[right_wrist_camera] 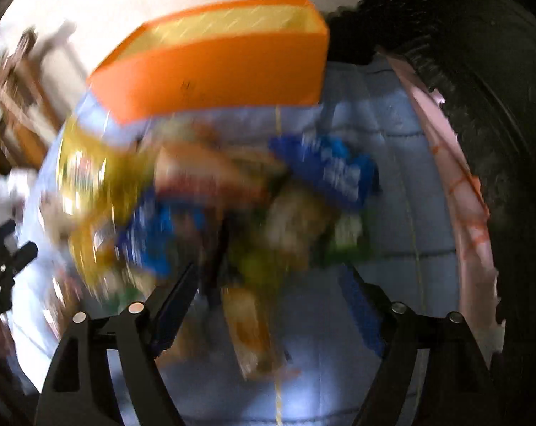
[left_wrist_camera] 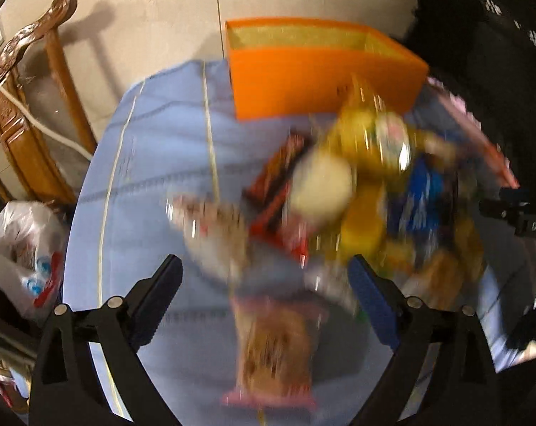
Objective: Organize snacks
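Both views are motion-blurred. A pile of snack packets lies on a light blue cloth (left_wrist_camera: 154,163): a yellow bag (left_wrist_camera: 367,142), a blue packet (left_wrist_camera: 424,195), a red-black packet (left_wrist_camera: 278,177) and a brown packet with pink ends (left_wrist_camera: 275,348). An open orange box (left_wrist_camera: 324,81) stands behind the pile. My left gripper (left_wrist_camera: 266,277) is open above the brown packet. My right gripper (right_wrist_camera: 273,284) is open over the pile, above an orange-brown packet (right_wrist_camera: 250,326). The blue packet (right_wrist_camera: 335,174) and the orange box (right_wrist_camera: 214,74) show there too.
A carved wooden stand (left_wrist_camera: 30,113) and a white plastic bag (left_wrist_camera: 22,248) are left of the table. A pink sheet (right_wrist_camera: 459,191) lies along the right edge. A dark mass (right_wrist_camera: 481,106) fills the right side.
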`<action>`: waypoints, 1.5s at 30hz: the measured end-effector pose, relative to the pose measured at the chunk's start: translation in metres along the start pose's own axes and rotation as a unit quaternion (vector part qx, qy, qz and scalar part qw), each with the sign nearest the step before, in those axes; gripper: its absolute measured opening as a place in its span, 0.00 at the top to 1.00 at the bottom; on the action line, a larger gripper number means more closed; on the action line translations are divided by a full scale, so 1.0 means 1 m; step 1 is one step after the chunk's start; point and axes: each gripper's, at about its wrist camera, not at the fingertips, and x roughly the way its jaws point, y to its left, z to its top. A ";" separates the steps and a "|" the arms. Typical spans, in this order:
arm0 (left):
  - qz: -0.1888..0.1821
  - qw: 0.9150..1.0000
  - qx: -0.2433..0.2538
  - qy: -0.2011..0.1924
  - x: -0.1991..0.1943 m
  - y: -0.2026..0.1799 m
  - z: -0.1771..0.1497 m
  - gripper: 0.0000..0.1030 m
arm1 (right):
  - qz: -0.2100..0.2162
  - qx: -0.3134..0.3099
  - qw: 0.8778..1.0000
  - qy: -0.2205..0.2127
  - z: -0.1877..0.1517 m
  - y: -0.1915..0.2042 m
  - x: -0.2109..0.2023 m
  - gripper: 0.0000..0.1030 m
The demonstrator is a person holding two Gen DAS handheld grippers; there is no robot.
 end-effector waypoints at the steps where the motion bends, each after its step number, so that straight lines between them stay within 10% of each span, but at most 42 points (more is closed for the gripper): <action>1: 0.004 1.000 0.002 0.002 -0.002 0.000 -0.013 0.11 | -0.001 -0.003 1.000 0.007 -0.007 0.000 0.003 0.21; 11: 0.023 1.000 0.000 0.008 0.006 -0.015 -0.046 0.11 | -0.009 -0.026 0.999 0.032 -0.042 0.010 0.025 0.24; 14: 0.025 0.999 0.003 0.020 0.020 -0.023 -0.052 0.11 | -0.002 -0.032 0.998 0.053 -0.046 0.015 0.039 0.46; 24: 0.025 0.999 -0.007 0.036 0.051 -0.018 -0.078 0.08 | 0.001 -0.044 0.998 0.050 -0.048 0.028 0.057 0.56; 29: -0.015 1.000 -0.005 0.021 0.041 -0.011 -0.082 0.48 | 0.021 -0.018 0.999 0.047 -0.042 0.021 0.059 0.66; 45: -0.062 0.998 -0.028 0.016 0.019 -0.002 -0.085 0.51 | 0.057 0.017 0.998 0.027 -0.045 -0.022 0.022 0.67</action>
